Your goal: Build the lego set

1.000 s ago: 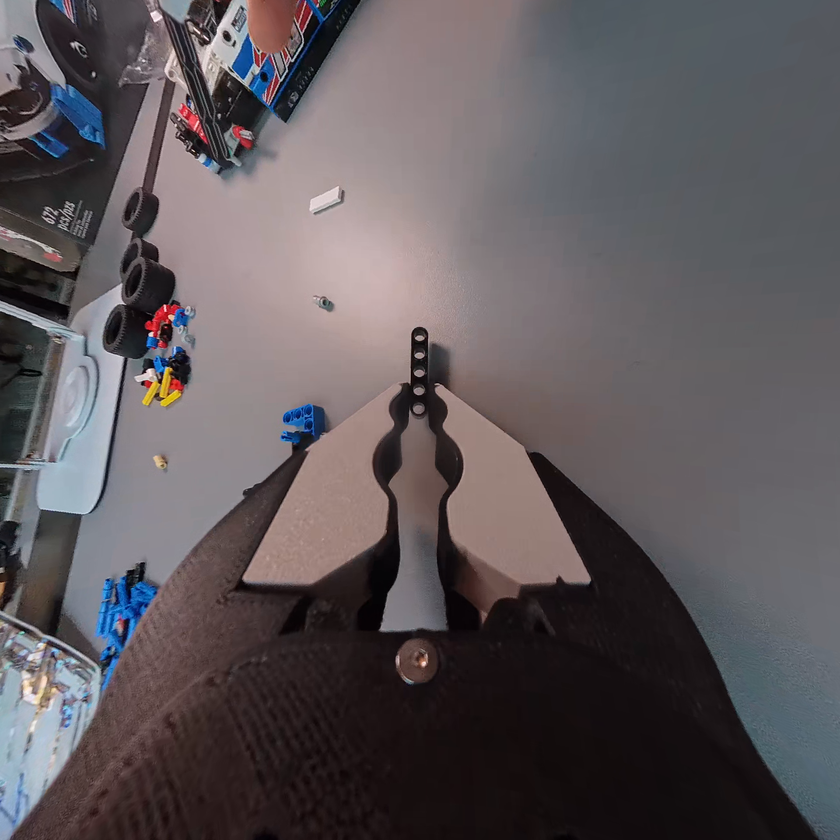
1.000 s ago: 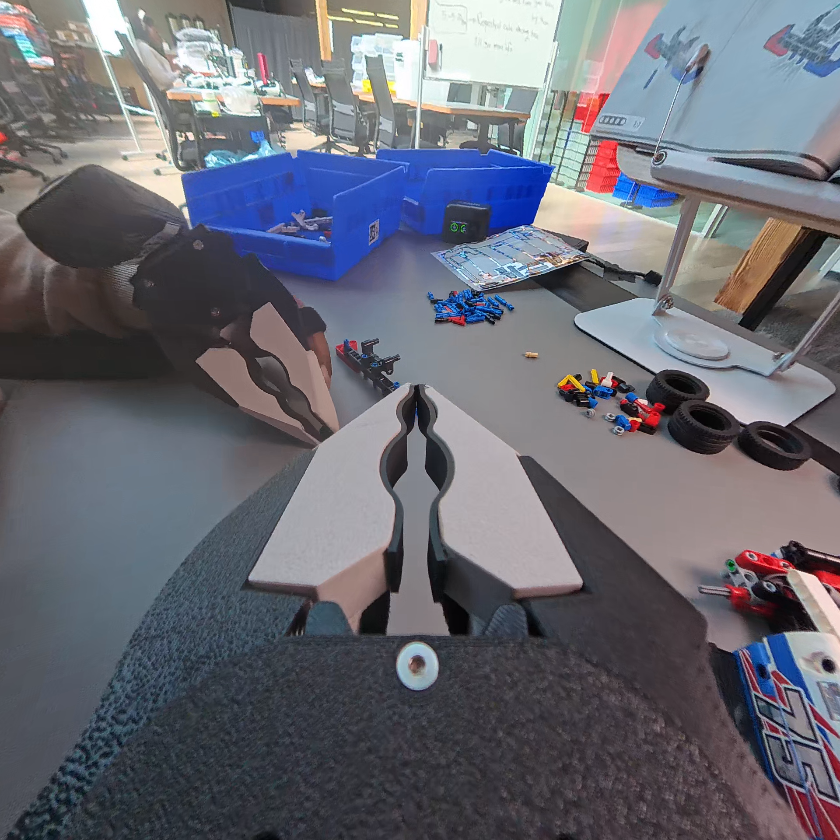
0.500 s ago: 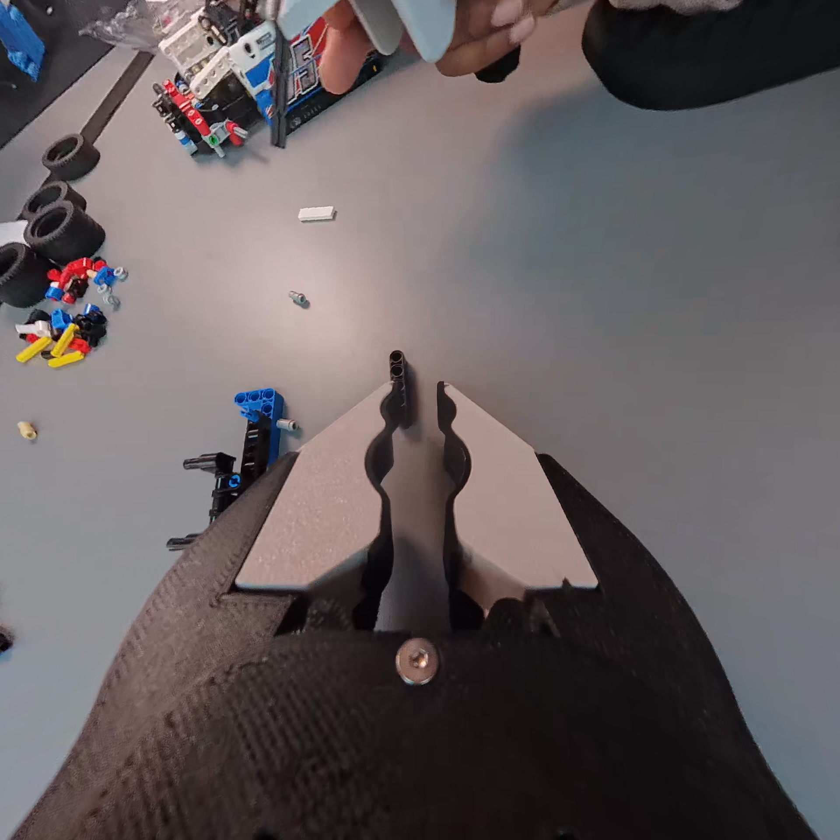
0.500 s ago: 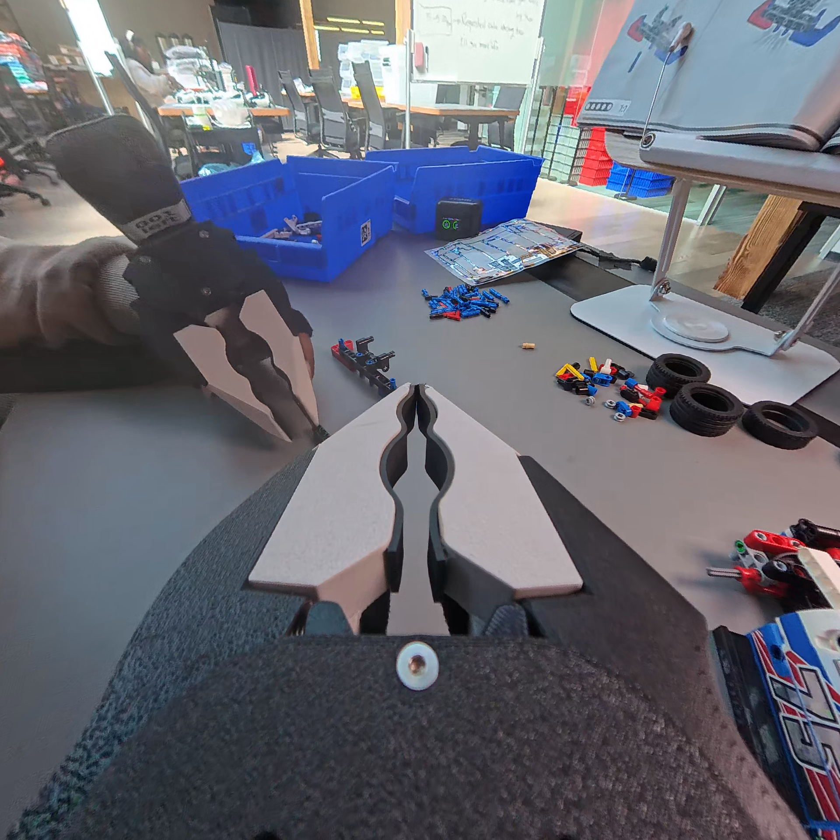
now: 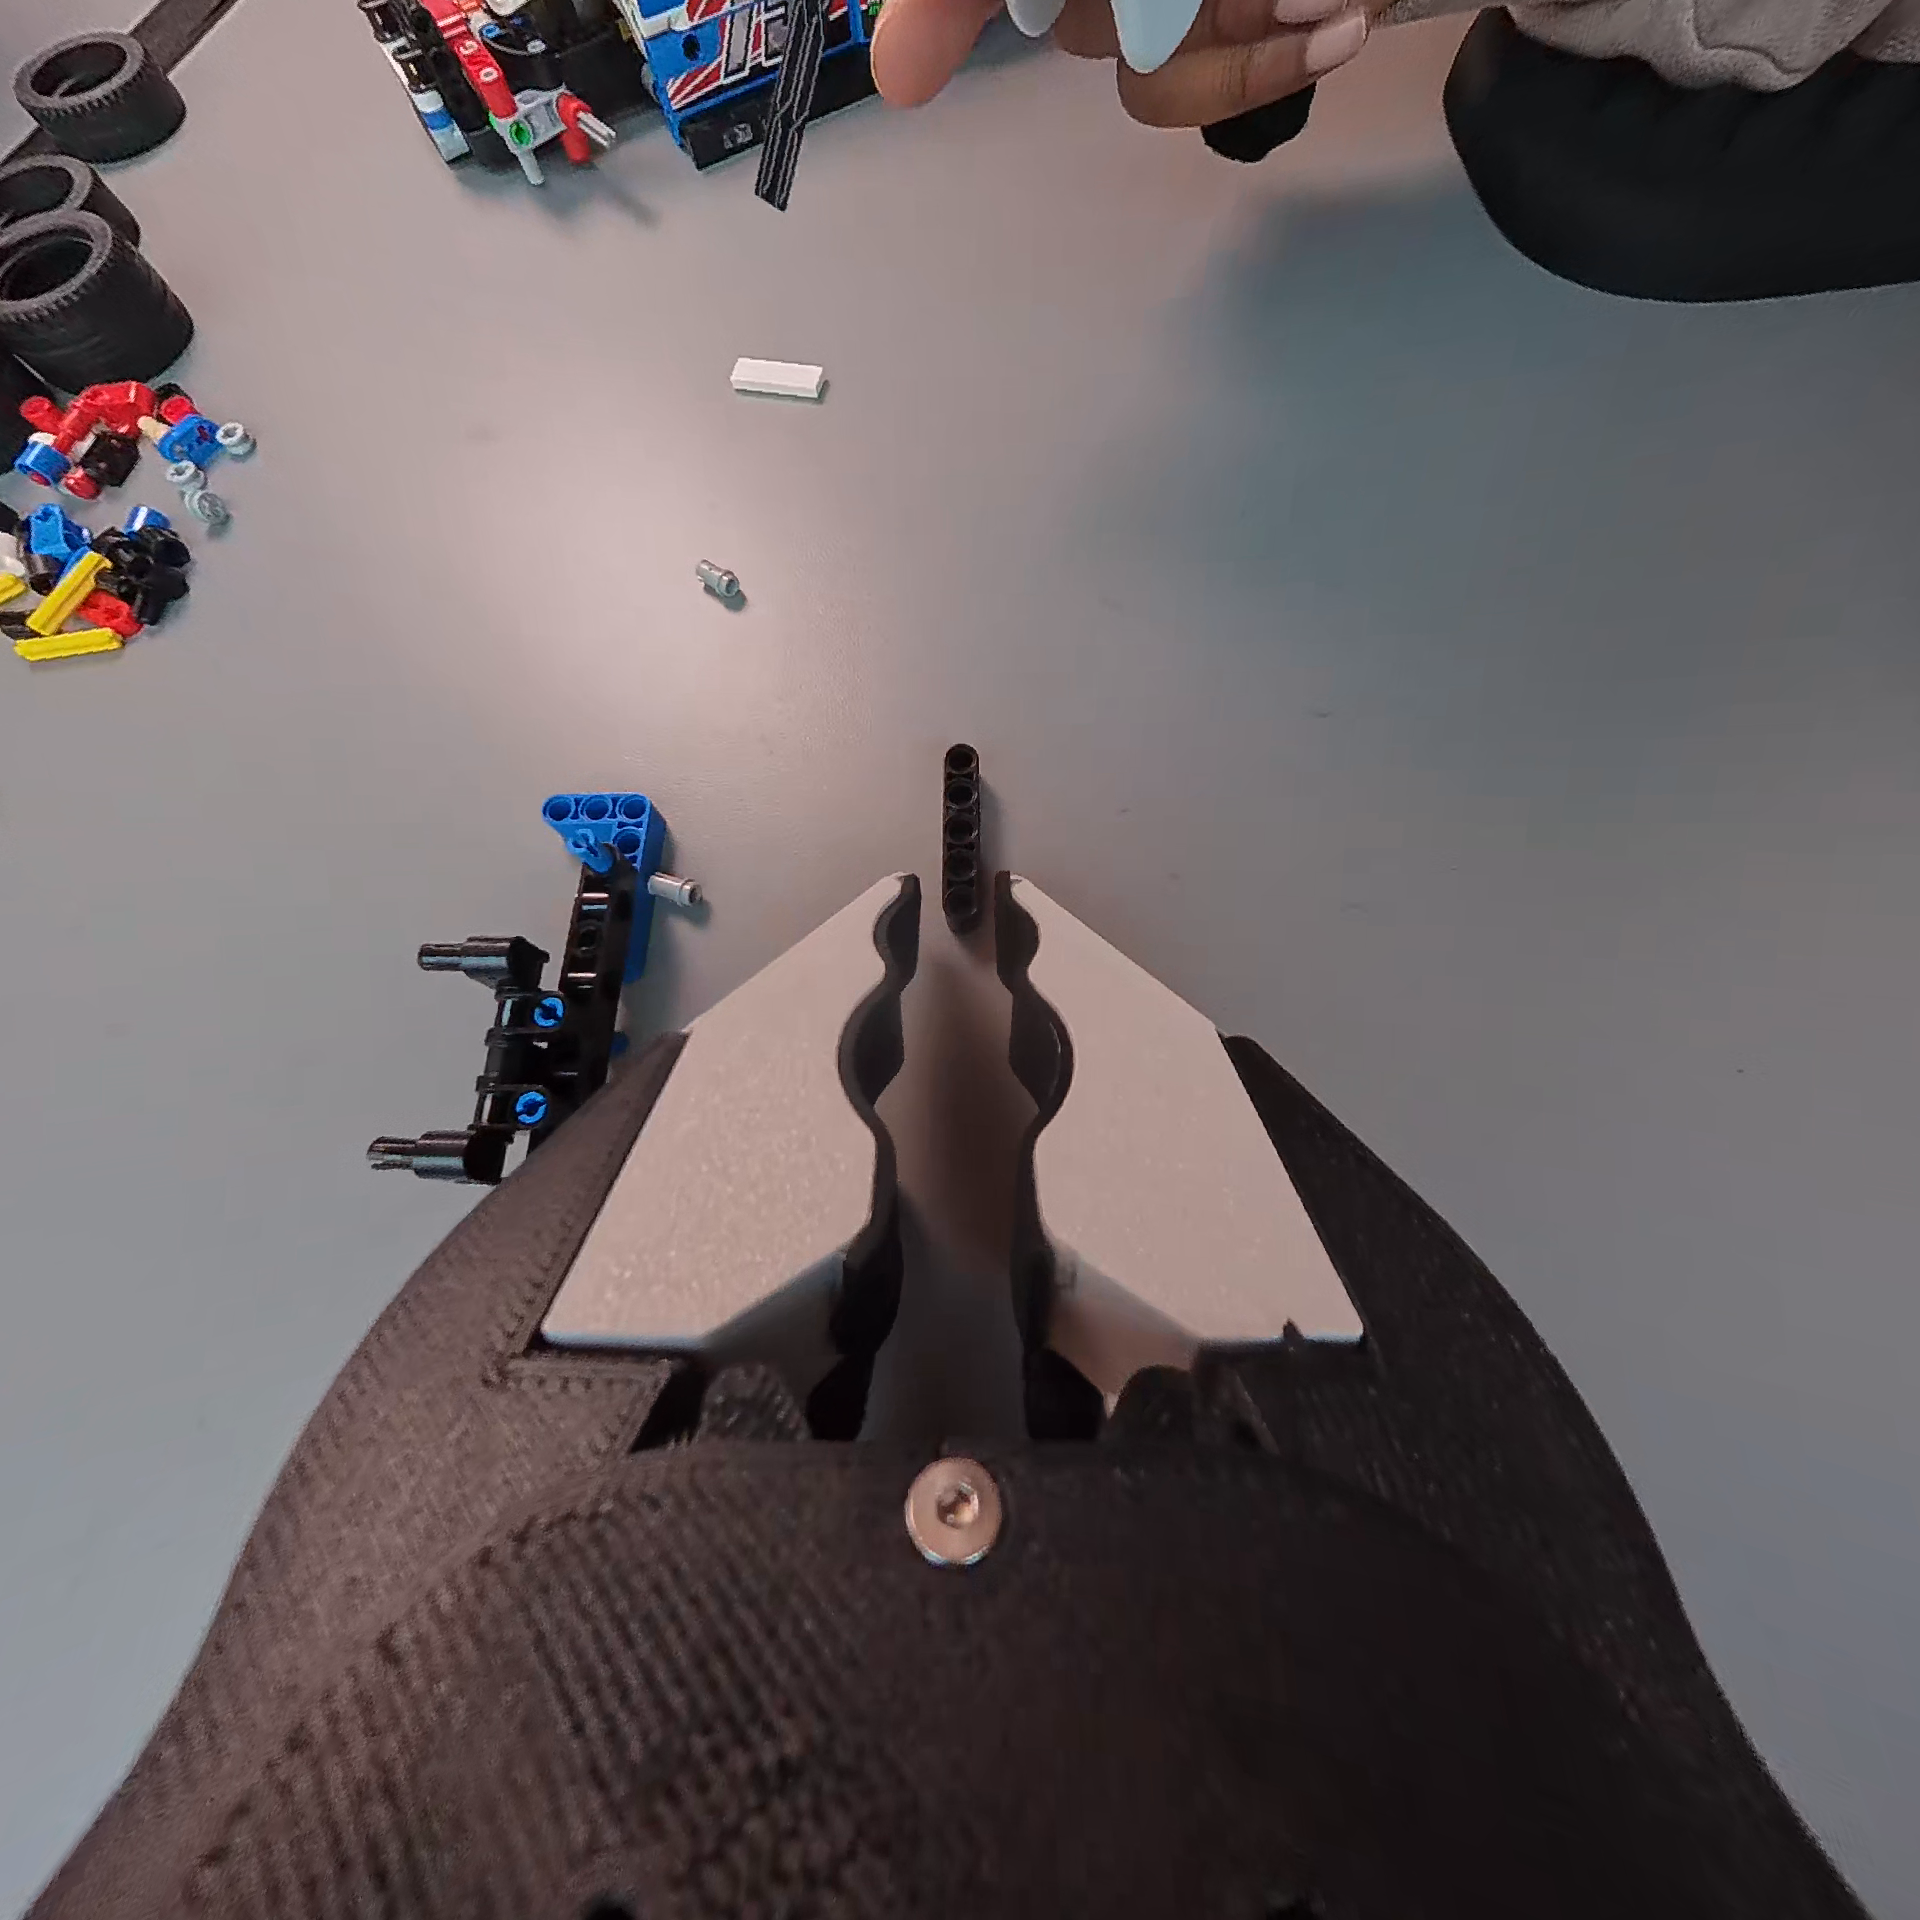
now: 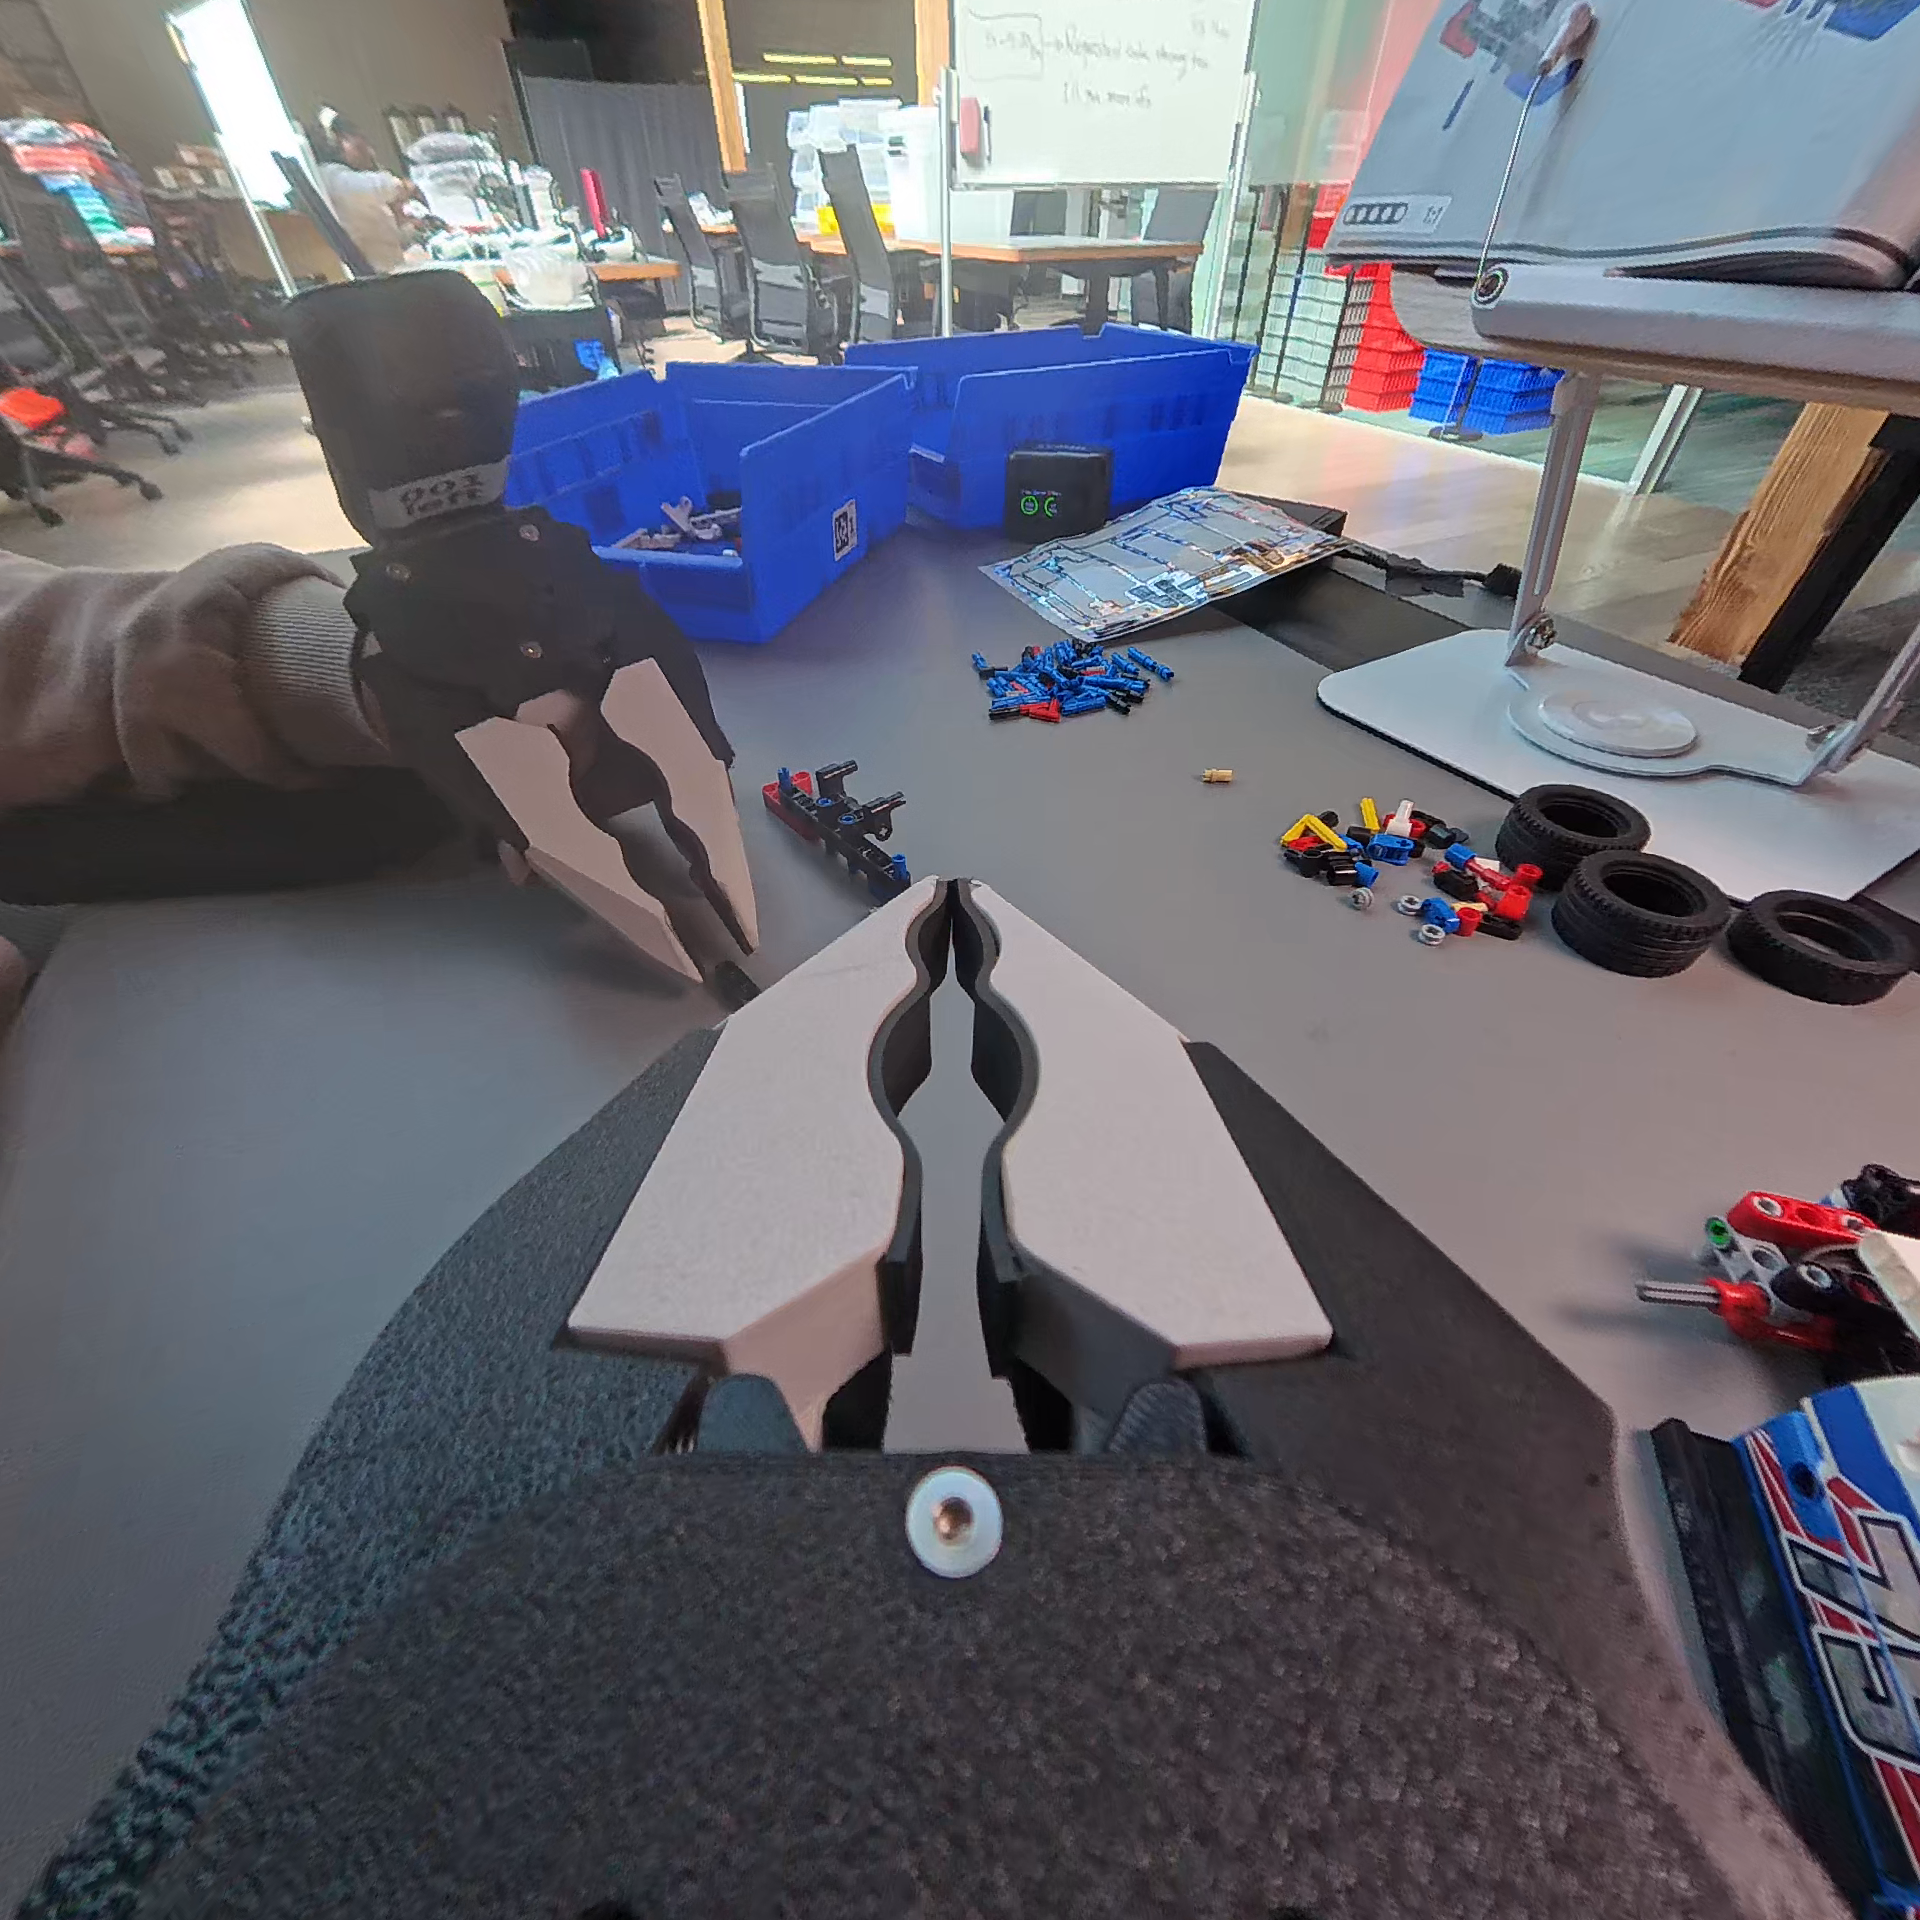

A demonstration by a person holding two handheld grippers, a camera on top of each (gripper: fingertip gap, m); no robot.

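The black five-hole beam (image 5: 960, 836) now lies flat on the grey table (image 5: 1455, 727), its near end between my left gripper (image 5: 957, 883) tips. A second ago those jaws pinched it; they now stand apart, touching nothing. I judge it released for re-gripping. My right gripper (image 6: 953, 885) stays closed and empty. The black-and-blue subassembly (image 5: 551, 997) sits just left.

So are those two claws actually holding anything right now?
No. The left gripper is open, its tips either side of a black beam lying on the table. The right gripper is shut, empty.
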